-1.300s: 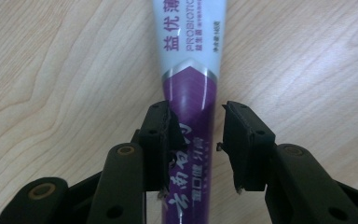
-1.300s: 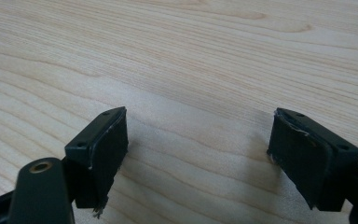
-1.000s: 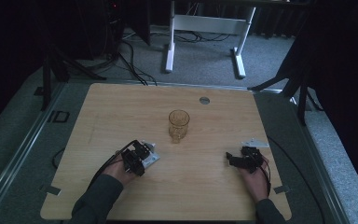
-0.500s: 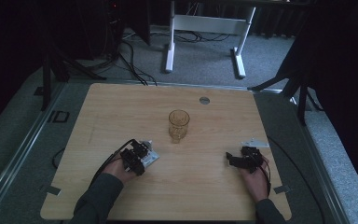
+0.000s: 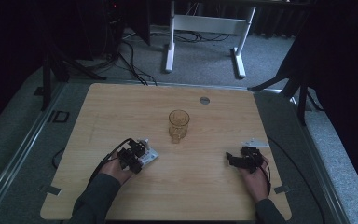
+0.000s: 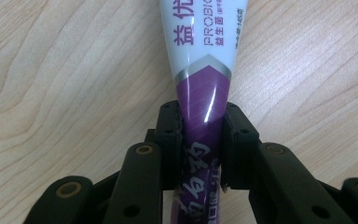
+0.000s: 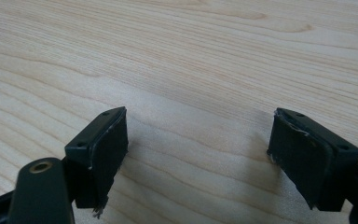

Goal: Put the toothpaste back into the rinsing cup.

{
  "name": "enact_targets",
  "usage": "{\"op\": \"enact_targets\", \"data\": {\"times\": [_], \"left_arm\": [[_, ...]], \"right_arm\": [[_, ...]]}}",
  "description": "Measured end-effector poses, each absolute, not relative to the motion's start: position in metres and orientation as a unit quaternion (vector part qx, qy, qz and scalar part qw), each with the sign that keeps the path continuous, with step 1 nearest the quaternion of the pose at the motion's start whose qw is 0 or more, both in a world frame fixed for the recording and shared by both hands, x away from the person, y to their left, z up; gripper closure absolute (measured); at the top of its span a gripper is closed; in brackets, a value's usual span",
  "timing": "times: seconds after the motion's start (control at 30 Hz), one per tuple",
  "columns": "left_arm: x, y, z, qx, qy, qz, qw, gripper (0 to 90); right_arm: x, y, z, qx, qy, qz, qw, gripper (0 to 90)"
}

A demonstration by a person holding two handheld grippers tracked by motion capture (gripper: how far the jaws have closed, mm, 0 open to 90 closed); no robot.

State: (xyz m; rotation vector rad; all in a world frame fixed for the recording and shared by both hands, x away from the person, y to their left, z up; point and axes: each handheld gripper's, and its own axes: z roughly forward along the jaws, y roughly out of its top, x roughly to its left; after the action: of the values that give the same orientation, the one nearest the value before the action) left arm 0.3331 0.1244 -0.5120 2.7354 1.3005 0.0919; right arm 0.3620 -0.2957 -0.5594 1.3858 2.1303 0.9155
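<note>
- The left tongs (image 6: 200,140) are clenched on a soft plastic tube, white at the top and purple lower down, with printed letters (image 6: 200,60). Both pads press its flattened purple part.
- In the high view the tube (image 5: 148,156) lies on the light wooden worktop (image 5: 121,112) at about 7 o'clock from the centre, in the left tongs (image 5: 137,156).
- The right tongs (image 7: 198,149) are released, with the jaws wide apart over bare wood and nothing between them. In the high view they (image 5: 235,161) rest at about 5 o'clock, well apart from the tube.
- A clear amber drinking glass with a patterned wall (image 5: 178,125) stands upright near the centre, at about 1 o'clock from the tube and apart from it.
- A small grey round disc (image 5: 204,100) sits in the worktop at about 12 o'clock, near the far edge.
- I judge the tube to be light, soft and a little slippery because of its glossy skin. A hard squeeze may push the contents toward the cap.
- The flat crimped end seems the best place to hold, because it is thin and does not roll.
- If the glass must be taken, it is probably rigid, smooth and fragile. A gentle grip across the rim or wall would be safer.
</note>
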Motion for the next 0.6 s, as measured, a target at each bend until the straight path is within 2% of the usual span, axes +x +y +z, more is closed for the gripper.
{"op": "enact_targets", "data": {"times": [0.3,0.6], "left_arm": [[0.328,0.135,-0.500,0.895,0.438,0.035,0.075,72.6],[0.323,0.136,-0.481,0.888,0.443,0.071,0.101,72.6]], "right_arm": [[0.362,-0.296,-0.559,0.500,0.770,0.331,0.219,19.5],[0.362,-0.296,-0.559,0.500,0.770,0.331,0.219,19.5]]}}
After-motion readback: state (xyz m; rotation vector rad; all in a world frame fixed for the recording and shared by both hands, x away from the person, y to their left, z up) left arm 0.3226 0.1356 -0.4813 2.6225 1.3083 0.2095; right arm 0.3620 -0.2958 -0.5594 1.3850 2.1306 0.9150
